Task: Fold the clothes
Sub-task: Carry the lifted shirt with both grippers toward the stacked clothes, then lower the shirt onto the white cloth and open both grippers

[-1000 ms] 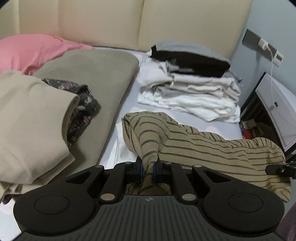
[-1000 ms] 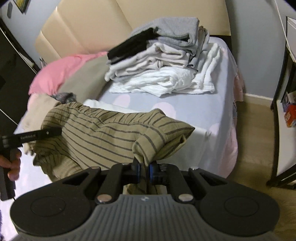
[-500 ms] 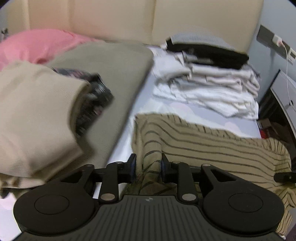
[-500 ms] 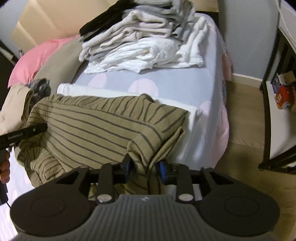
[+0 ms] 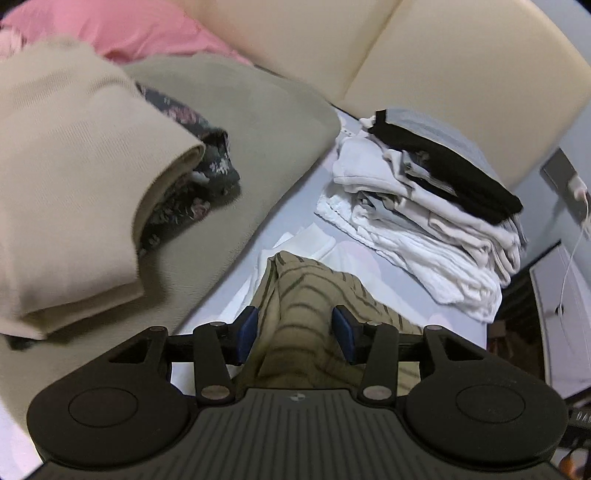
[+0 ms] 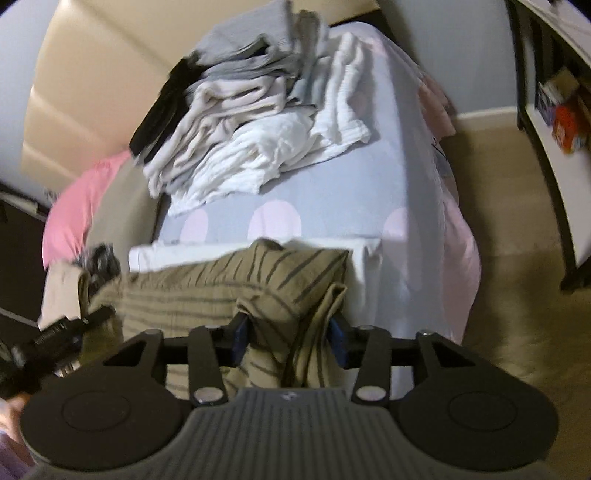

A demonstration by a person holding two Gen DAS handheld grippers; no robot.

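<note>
An olive garment with dark stripes [image 5: 306, 295] [image 6: 229, 284] lies on the grey bed sheet over a white cloth. My left gripper [image 5: 294, 334] is open, its blue pads standing on either side of one end of the garment, apart from the cloth. At the other end my right gripper [image 6: 290, 341] is open as well, with a bunched corner of the striped fabric lying loose between its fingers. In the right wrist view the left gripper's black body shows at the lower left.
A stack of folded white, grey and black clothes [image 5: 424, 206] [image 6: 258, 129] sits farther up the bed. A beige folded garment [image 5: 70, 192] over a floral cloth [image 5: 184, 184] lies on an olive pillow at left, a pink pillow [image 5: 122, 33] behind. A shelf unit [image 6: 554, 110] stands right.
Both grippers were shut on the ends of the striped garment a second ago; both have opened and let it go onto the bed. Both cameras have tilted.
</note>
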